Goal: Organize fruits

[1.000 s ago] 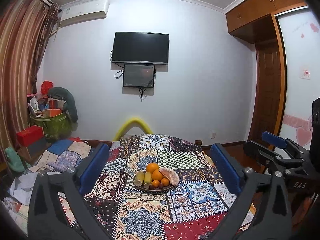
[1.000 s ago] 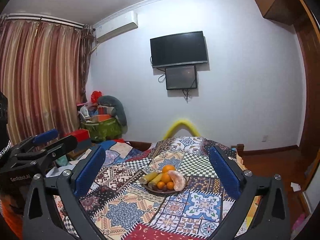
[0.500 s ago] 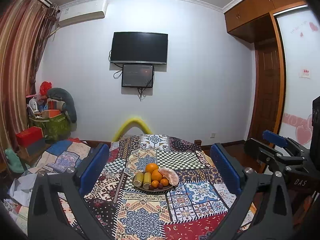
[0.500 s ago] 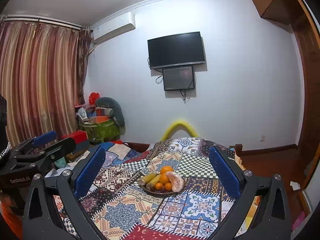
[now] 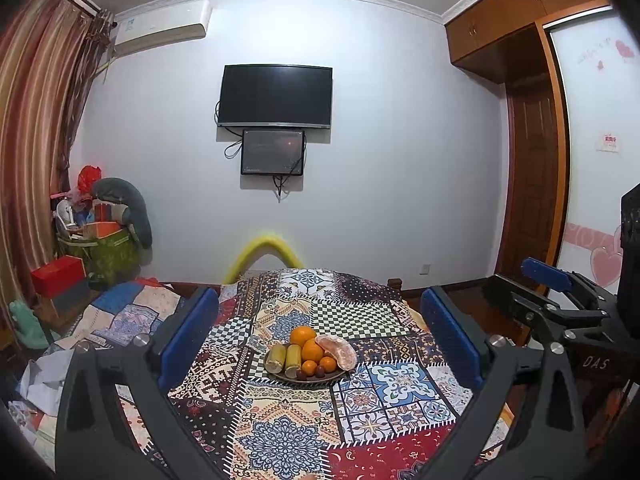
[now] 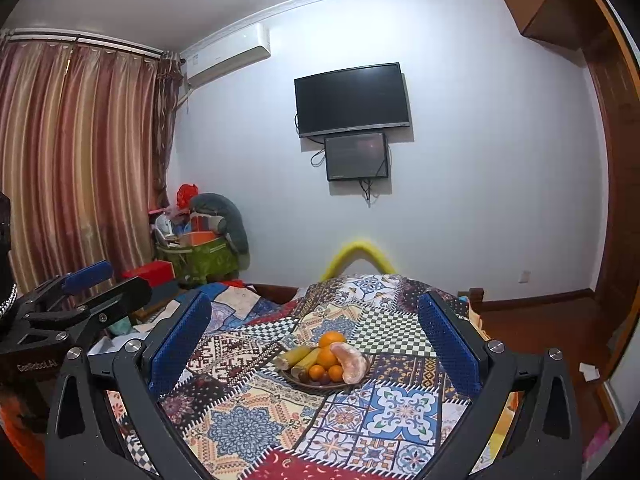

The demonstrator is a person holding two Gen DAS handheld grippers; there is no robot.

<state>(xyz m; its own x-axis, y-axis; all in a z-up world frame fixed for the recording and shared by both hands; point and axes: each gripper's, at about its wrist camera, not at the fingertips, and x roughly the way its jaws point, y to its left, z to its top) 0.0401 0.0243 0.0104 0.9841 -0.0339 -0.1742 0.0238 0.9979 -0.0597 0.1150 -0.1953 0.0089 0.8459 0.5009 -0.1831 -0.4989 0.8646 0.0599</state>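
A dark plate (image 5: 280, 374) sits mid-table on a patchwork cloth, piled with oranges (image 5: 303, 336), two corn pieces (image 5: 285, 357), a peeled pomelo segment (image 5: 338, 352) and small dark fruits. It shows in the right wrist view (image 6: 306, 385) too, with oranges (image 6: 331, 339) and pomelo (image 6: 352, 362). My left gripper (image 5: 318, 332) is open and empty, held back from the plate. My right gripper (image 6: 314, 332) is open and empty, also short of the plate. Each gripper shows at the edge of the other's view.
The patchwork tablecloth (image 5: 288, 436) covers the table. A yellow curved chair back (image 5: 266, 252) stands at the far edge. Boxes and clutter (image 5: 100, 240) pile at the left by the curtain. A wooden door (image 5: 532, 184) is at the right.
Both views have shifted slightly; the plate sits a little lower and more central in the right wrist view. Both grippers stay open and empty.
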